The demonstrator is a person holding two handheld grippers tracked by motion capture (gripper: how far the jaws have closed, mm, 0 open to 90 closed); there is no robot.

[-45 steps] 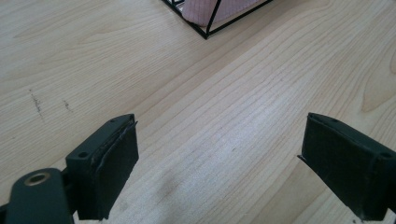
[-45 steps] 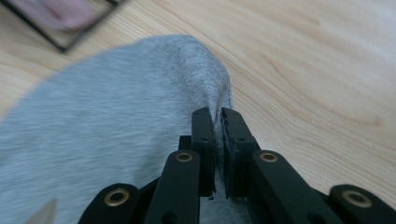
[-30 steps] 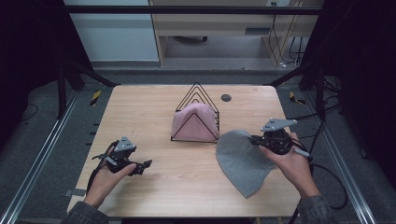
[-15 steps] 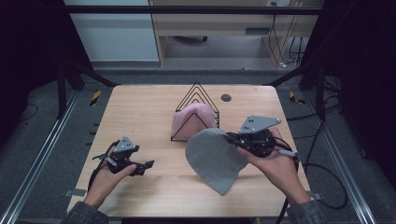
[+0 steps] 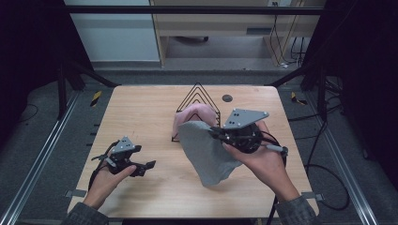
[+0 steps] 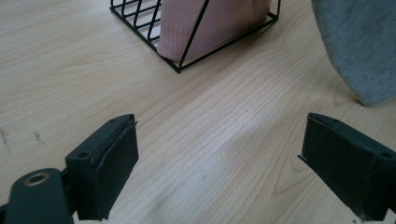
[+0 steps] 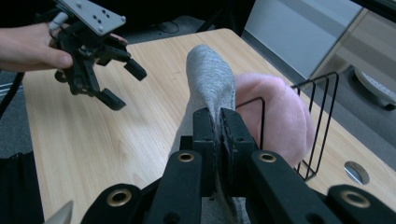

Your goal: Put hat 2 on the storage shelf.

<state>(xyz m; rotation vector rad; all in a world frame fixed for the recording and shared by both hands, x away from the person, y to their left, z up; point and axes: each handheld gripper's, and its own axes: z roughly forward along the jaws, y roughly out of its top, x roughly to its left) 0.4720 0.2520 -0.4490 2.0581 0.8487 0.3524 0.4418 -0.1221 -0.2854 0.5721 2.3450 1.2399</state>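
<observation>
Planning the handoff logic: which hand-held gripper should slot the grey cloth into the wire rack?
Right hand-held gripper: already clamped on the grey cloth beside the black wire rack. Left is open, farther off.

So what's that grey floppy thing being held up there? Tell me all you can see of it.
The grey cloth looks like soft knitted fabric, plain, with a rounded outline. The right gripper pinches its upper edge between shut jaws, so it hangs limp, its lower end at or just above the wooden table. It hangs just in front of the black wire rack with the pink cloth.

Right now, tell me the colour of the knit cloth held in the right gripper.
Grey. The soft grey knit cloth shows best in the right gripper view.
</observation>
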